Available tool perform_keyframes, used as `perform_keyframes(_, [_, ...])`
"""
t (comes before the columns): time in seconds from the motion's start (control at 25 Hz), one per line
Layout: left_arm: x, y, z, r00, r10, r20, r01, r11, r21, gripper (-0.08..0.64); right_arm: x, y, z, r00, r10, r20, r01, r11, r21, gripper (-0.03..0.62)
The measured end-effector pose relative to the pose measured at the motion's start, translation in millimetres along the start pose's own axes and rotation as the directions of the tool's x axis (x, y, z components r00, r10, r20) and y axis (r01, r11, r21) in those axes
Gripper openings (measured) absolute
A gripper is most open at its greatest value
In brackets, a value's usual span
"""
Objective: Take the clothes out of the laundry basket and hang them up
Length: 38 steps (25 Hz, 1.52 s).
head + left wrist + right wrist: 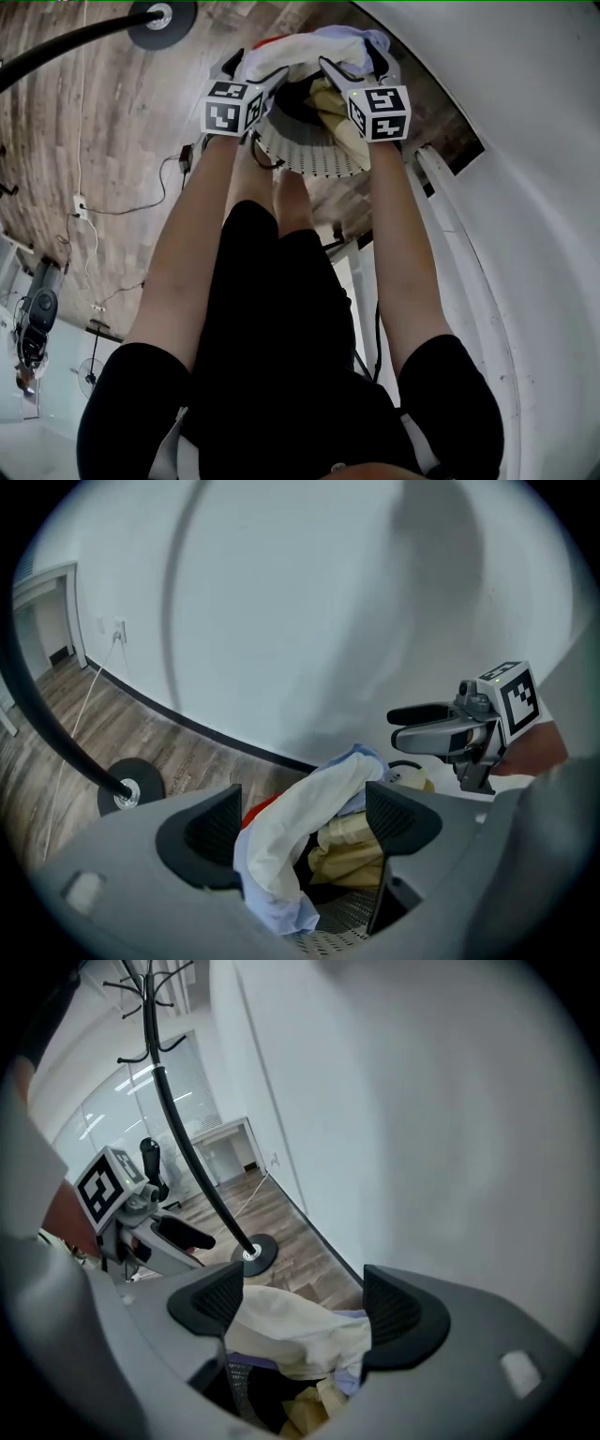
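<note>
Head view: wood-plank floor (112, 112) fills 9 to 12 o'clock; white wall (525, 141) fills 1 to 5 o'clock. White socket block (80, 204) at 9 o'clock, joined by a thin cable (131, 211) to a black adapter (185, 159) at 10 o'clock.

Left gripper view: black baseboard (187, 726) at 9 o'clock. Wall outlet (119, 630) at 10 o'clock, white cord (89, 682) hanging below it.

Black sleeves (131, 394), black shorts (272, 300), grey left claw (302, 803), right claw (302, 1296) — black-and-white cubes (232, 106)

Laundry basket (314, 161): only near rim seen, rest and interior hidden under clothes. Red garment (262, 811) mostly covered by white cloth (305, 822); kind not determinable. Coat stand pole (66, 39) cut off at left edge of head view.
</note>
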<state>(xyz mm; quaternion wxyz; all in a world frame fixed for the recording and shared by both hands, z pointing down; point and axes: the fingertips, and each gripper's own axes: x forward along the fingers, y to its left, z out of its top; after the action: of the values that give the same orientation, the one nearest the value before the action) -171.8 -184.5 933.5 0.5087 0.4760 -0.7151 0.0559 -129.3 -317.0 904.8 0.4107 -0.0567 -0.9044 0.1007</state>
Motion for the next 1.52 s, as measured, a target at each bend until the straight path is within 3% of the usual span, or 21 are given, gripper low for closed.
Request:
perform_keyframes(0.16, [21.1, 16.3, -23.1, 0.997, 0.000, -0.081, -0.001, 1.000, -0.012, 0.422, 29.7, -10.5, -27.5, 0.994, 0.005, -0.106, -0.008, 1.000, -0.029, 0.396])
perform_keyframes(0.32, [35.6, 28.3, -45.1, 0.990, 0.016, -0.140, -0.022, 0.999, -0.040, 0.411, 52.8, -16.6, -56.5, 0.971, -0.004, -0.240, -0.001, 1.000, -0.020, 0.391])
perform_keyframes(0.72, [76.4, 34.3, -68.3, 0.978, 0.018, -0.206, -0.041, 0.994, -0.106, 0.380, 88.9, -19.6, -88.7, 0.919, -0.015, -0.394, 0.001, 0.999, -0.036, 0.376])
perform_keyframes(0.88, [80.0, 38.8, -74.3, 0.969, 0.044, -0.242, -0.066, 0.994, -0.083, 0.253, 87.5, -21.1, -93.5, 0.895, -0.049, -0.444, 0.009, 0.996, -0.092, 0.292])
perform_keyframes(1.04, [74.9, 47.4, -71.9, 0.970, 0.090, -0.228, -0.107, 0.992, -0.064, 0.124, 88.5, -29.2, -91.0, 0.887, -0.078, -0.456, 0.023, 0.992, -0.124, 0.163])
perform_keyframes(1.08, [73.0, 48.4, -70.7, 0.970, 0.097, -0.225, -0.113, 0.992, -0.058, 0.096, 87.3, -31.0, -89.2, 0.886, -0.077, -0.457, 0.023, 0.992, -0.123, 0.157])
perform_keyframes(1.16, [69.6, 46.9, -68.6, 0.969, 0.101, -0.224, -0.112, 0.993, -0.039, 0.081, 83.6, -30.9, -83.6, 0.890, -0.071, -0.451, 0.019, 0.993, -0.118, 0.119])
perform_keyframes(1.24, [65.5, 44.5, -64.3, 0.971, 0.103, -0.218, -0.108, 0.994, -0.013, 0.059, 78.9, -27.9, -77.4, 0.894, -0.064, -0.443, 0.019, 0.994, -0.105, 0.031])
perform_keyframes(1.36, [57.2, 40.8, -53.6, 0.976, 0.102, -0.191, -0.104, 0.995, 0.000, 0.010, 70.6, -25.9, -72.4, 0.891, -0.073, -0.447, 0.041, 0.996, -0.082, 0.026])
perform_keyframes(1.52, [44.1, 30.0, -43.4, 0.983, 0.087, -0.161, -0.086, 0.996, 0.016, 0.009, 63.2, -12.3, -55.2, 0.921, -0.040, -0.386, 0.028, 0.999, -0.036, 0.025])
